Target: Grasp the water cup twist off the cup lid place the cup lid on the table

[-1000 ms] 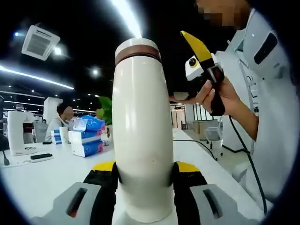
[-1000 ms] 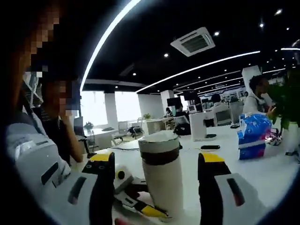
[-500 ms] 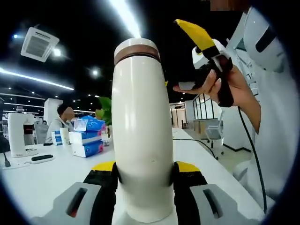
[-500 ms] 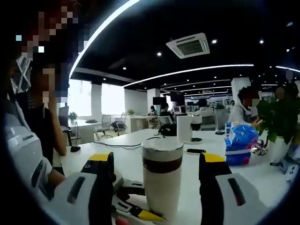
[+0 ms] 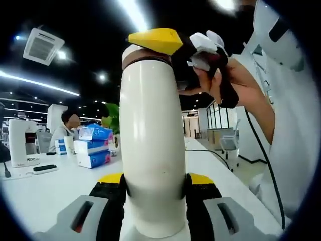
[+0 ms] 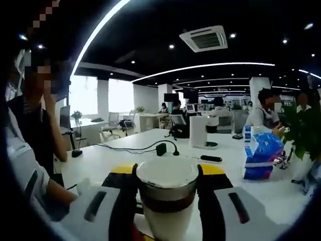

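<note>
One water cup (image 5: 150, 145) stood upright, its base cut off below — clamped by the left gripper (image 5: 154, 187). Right gripper (image 6: 166, 173) closed around the one cup lid (image 6: 167, 173); contact hard to judge. Table (image 5: 45, 191) behind.

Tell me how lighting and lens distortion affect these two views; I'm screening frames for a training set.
Left gripper view: the ceiling light strip blows out to glare, and the fisheye bulges the white water cup into a barrel. Right gripper view: bright windows wash out, ceiling strips curve, and the near cup lid is slightly soft.
</note>
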A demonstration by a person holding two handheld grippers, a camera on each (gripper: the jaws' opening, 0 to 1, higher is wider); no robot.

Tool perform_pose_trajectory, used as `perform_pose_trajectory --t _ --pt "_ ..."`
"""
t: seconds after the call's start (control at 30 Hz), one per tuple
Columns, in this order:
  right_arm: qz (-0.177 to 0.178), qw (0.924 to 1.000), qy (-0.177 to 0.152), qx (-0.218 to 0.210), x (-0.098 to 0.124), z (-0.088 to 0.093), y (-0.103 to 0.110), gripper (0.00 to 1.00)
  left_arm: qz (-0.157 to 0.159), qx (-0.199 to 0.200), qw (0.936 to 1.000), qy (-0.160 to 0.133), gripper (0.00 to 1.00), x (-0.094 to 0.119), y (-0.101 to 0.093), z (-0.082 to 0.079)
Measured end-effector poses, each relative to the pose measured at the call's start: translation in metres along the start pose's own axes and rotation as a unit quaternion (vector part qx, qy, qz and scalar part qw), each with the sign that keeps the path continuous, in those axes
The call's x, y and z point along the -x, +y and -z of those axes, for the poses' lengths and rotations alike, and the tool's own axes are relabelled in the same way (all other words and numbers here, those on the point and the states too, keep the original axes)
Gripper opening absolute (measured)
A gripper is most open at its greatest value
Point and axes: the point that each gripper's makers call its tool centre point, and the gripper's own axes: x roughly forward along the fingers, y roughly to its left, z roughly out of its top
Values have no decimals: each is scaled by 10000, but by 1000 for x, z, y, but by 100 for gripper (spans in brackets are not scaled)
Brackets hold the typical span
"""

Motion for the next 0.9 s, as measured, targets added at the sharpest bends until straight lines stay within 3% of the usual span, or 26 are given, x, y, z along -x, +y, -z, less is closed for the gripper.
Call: perform_pose_trajectory --t 0.2,0.4,0.47,0.83,0.9 --pt "-962 9948 31 -339 3 1 4 49 -2 4 10000 -3 48 -1 0 0" --pt "-1870 9823 112 -12 7 3 11 49 8 -17 10000 -19 48 -1 -1 0" --pt "-2014 9790 322 37 7 11 12 49 5 -2 10000 -24 48 -1 0 0" --pt "-2620 9650 -72 56 7 10 16 49 22 5 10000 -33 48 -3 -1 1" --pt "-2834 9589 -81 115 9 11 18 49 25 -13 10000 -37 48 -3 -2 1"
